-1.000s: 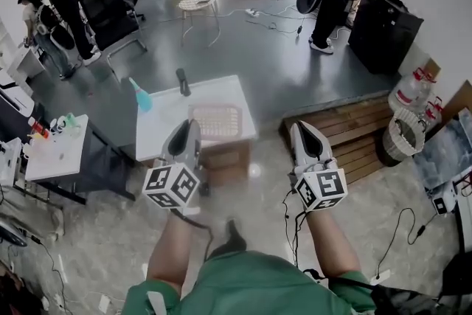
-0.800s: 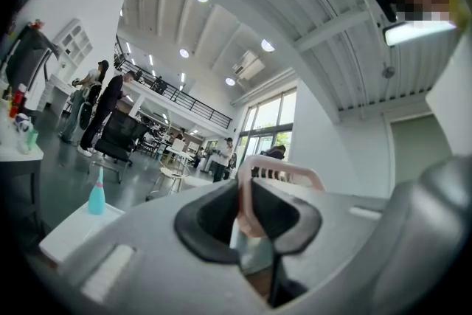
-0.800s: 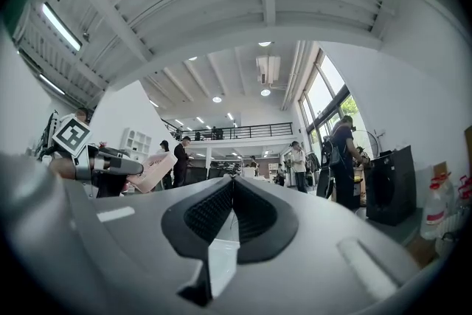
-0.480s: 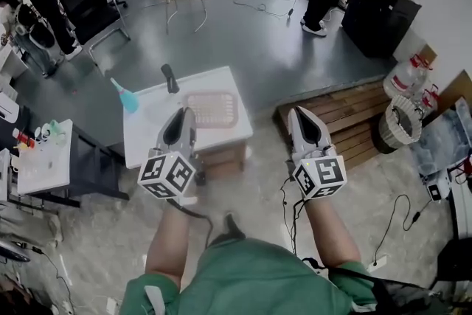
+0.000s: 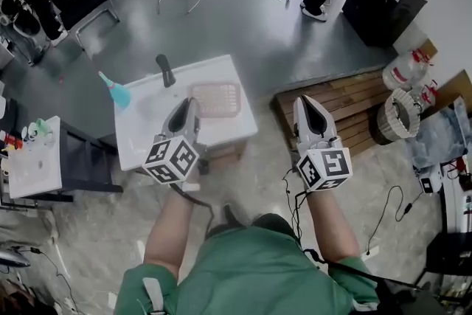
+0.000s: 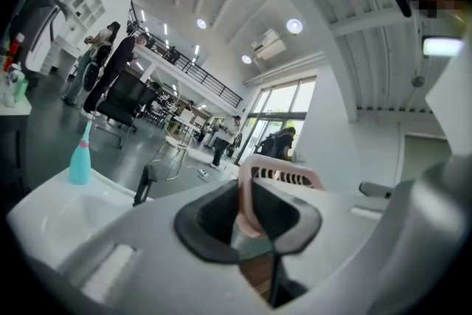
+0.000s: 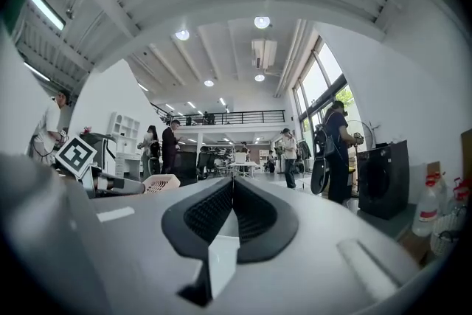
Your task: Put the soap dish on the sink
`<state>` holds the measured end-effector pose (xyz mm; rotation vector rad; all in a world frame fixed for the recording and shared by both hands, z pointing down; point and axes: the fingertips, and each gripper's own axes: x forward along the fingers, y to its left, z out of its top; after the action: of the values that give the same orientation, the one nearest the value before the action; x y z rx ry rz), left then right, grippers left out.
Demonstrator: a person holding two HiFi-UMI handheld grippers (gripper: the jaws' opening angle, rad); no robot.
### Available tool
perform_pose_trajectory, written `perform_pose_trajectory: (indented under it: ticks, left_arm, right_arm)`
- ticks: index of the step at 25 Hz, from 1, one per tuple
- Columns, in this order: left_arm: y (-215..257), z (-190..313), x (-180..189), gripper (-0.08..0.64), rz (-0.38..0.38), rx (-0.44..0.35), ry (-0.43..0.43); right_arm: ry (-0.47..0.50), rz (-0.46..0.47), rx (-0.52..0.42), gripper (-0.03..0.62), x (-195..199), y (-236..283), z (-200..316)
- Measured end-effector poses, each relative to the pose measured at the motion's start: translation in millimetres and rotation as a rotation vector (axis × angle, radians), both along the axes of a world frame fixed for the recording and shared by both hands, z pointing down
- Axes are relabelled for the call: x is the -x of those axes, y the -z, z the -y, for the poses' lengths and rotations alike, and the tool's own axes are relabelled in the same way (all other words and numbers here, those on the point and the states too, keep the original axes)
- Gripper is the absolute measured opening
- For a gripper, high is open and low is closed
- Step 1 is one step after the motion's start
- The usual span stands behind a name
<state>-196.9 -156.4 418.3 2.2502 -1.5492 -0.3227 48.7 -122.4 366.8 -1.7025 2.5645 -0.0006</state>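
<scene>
A pink slotted soap dish (image 5: 217, 99) hangs over the right part of the white sink unit (image 5: 140, 133). My left gripper (image 5: 189, 108) is shut on the dish's left rim. In the left gripper view the pink rim (image 6: 284, 170) stands pinched between the dark pads of the left gripper (image 6: 251, 192). The basin (image 6: 51, 221), a black faucet (image 6: 144, 184) and a teal bottle (image 6: 80, 158) lie to its left. My right gripper (image 5: 309, 108) hovers over the floor right of the sink, shut and empty, as the right gripper (image 7: 233, 192) shows. The dish (image 7: 161, 183) is at the left of that view.
The black faucet (image 5: 164, 70) and teal bottle (image 5: 116, 92) stand at the sink's back left. A wooden pallet (image 5: 350, 111), wicker basket (image 5: 398, 123) and water jugs (image 5: 405, 77) lie to the right. A white side table (image 5: 33, 158) stands at the left. Cables (image 5: 383, 210) trail on the floor. People stand far off.
Both grippers have moved forward toward the sink. The soap dish, still in the left gripper, now hangs farther in over the sink top.
</scene>
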Motion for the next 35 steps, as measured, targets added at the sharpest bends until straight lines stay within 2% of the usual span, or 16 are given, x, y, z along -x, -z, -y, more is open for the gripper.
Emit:
perform_pose_trajectory:
  ticks: [6,13,24,29,35]
  left_arm:
    - [-39,41,-7,0.051,-0.028,0.071,0.012]
    - [-85,85,-42,0.051,-0.005,0.145,0.039]
    - [-186,141,-86,0.052,0.039,0.324,0.117]
    - [-228,156,-90,0.052,0.057,0.402,0.149]
    - [-273,167,-86,0.052,0.083,0.506,0.160]
  right_arm:
    - [0.016,-0.001,0.031,0.002,-4,-19,41]
    - [0.079,0.037,0.066,0.002,-26,-41,101]
    - [0.193,0.064,0.143,0.002,-69,-88,193]
    - [0.218,0.087,0.185,0.002,-80,-111,220]
    - [0.229,0.101,0.222,0.002,-73,-128,239]
